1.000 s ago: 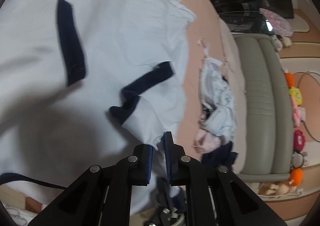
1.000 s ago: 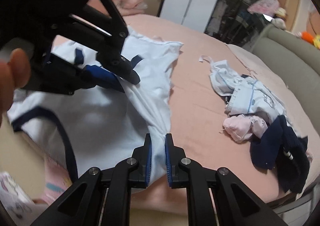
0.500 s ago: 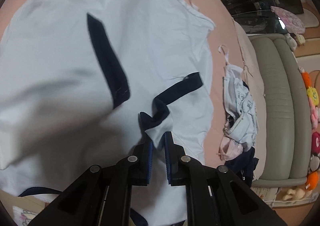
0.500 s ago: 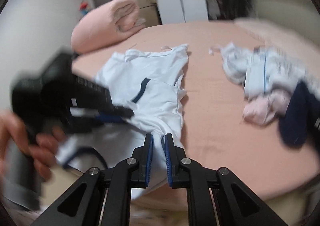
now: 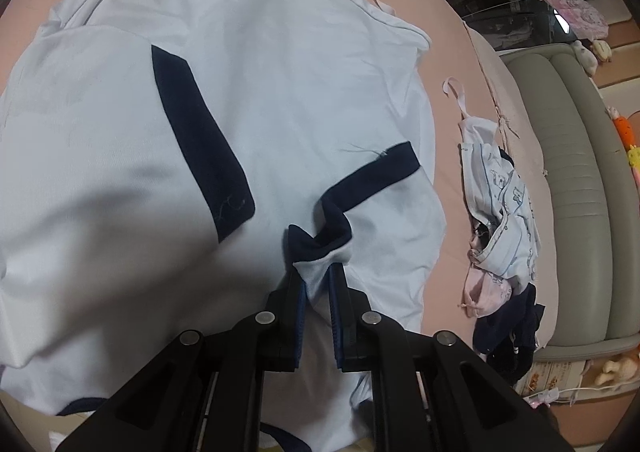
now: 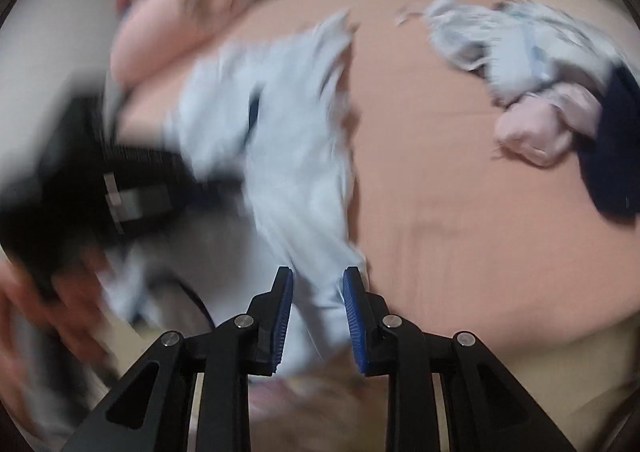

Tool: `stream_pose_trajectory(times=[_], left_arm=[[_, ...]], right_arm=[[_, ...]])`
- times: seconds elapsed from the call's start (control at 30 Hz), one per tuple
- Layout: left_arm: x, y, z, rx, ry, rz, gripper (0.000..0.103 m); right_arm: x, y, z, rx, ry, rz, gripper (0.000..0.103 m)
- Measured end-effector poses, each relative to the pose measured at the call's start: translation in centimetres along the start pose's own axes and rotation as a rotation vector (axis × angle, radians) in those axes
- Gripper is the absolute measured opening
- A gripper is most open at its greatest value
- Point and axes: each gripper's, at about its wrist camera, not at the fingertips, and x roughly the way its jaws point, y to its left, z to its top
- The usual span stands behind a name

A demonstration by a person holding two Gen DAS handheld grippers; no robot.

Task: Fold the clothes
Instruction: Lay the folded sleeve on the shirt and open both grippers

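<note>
Lying spread across the pink bed (image 5: pixel 448 63), the pale blue shirt (image 5: pixel 280 99) shows two navy sleeve bands (image 5: pixel 200 143). The left gripper (image 5: pixel 317 284) has its fingers pinched narrow on a fold of shirt cloth just below the crumpled navy cuff (image 5: pixel 320 236). The right gripper (image 6: pixel 318 292), seen in a blurred picture, is opening its fingers, with the shirt's edge between them but the pads apart from it. A heap of small clothes (image 5: pixel 500 236) lies well apart towards the grey sofa (image 5: pixel 576 187).
</note>
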Motion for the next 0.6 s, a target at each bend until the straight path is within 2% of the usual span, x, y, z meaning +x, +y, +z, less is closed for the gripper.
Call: stream_pose_trajectory(times=[0.03,0.2,0.27,0.47,0.53,0.57,0.6], left_arm=[[0.1,0.1,0.1,-0.004,0.001,-0.002,0.009],[0.1,0.5,0.4,-0.022,0.002,-0.016,0.009],[-0.1,0.4,0.5,-0.015,-0.006,-0.005,0.009],[-1.8,-3.3,0.5,0.135,-0.013,0.048,0.010],[-3.1,-4.8,0.3,0.193,-0.034,0.053,0.012],[-3.9,-5.5,0.2,0.218,-0.048,0.062,0.017],[-4.6,-6.0,-0.1,0.241,-0.064,0.077,0.027]], right_arm=[[0.1,0.6,-0.1,-0.040,0.020,-0.024,0.026],[0.1,-0.5,0.0,0.042,0.072,0.010,0.025],[0.1,-0.5,-0.1,0.031,0.078,0.004,0.024],[0.1,1.1,-0.3,-0.073,0.078,-0.061,0.028],[-0.4,1.6,-0.2,-0.107,0.064,-0.109,0.038],[-0.8,1.9,-0.1,-0.128,0.046,-0.138,0.051],[-1.3,2.2,-0.1,-0.145,0.027,-0.165,0.068]])
